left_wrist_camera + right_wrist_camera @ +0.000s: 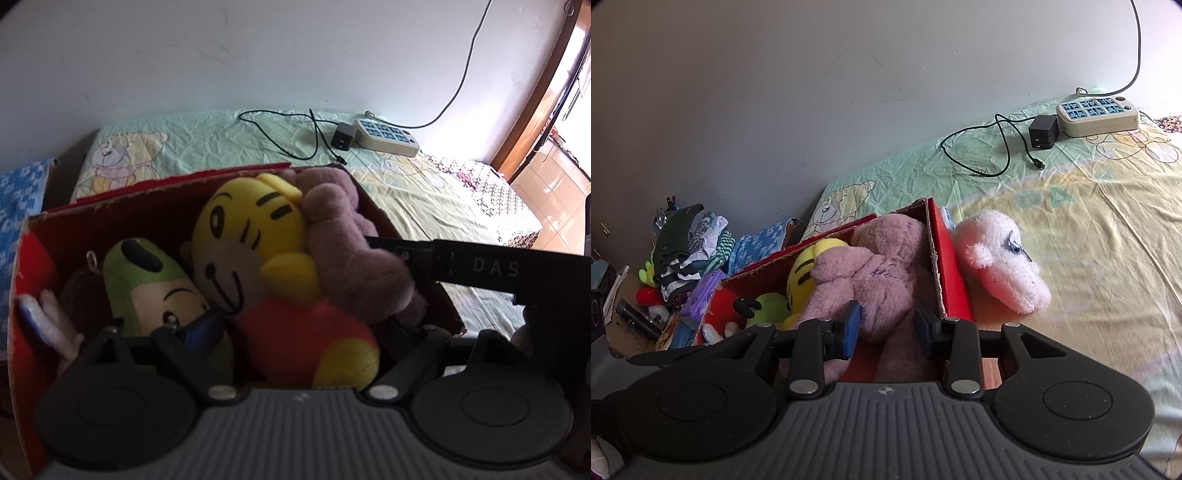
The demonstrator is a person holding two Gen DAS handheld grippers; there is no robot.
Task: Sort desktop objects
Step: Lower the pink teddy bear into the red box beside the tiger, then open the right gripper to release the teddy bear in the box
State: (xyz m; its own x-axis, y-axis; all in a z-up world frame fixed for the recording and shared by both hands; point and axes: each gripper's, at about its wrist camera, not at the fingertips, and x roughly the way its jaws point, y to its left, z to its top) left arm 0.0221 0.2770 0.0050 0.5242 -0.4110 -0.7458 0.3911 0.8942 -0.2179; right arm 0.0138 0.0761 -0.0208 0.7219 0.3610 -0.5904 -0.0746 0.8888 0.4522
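A red cardboard box holds several plush toys. A yellow tiger plush in red trousers lies between a green plush and a mauve plush. My left gripper is open, its fingers either side of the tiger's body. My right gripper hangs over the box with its fingers either side of the mauve plush's leg, a gap showing at each pad. A pink plush lies on the sheet outside the box's right wall.
A power strip with a black adapter and cable lies near the wall. Folded clothes and clutter sit left of the box. The right gripper's arm crosses the left wrist view.
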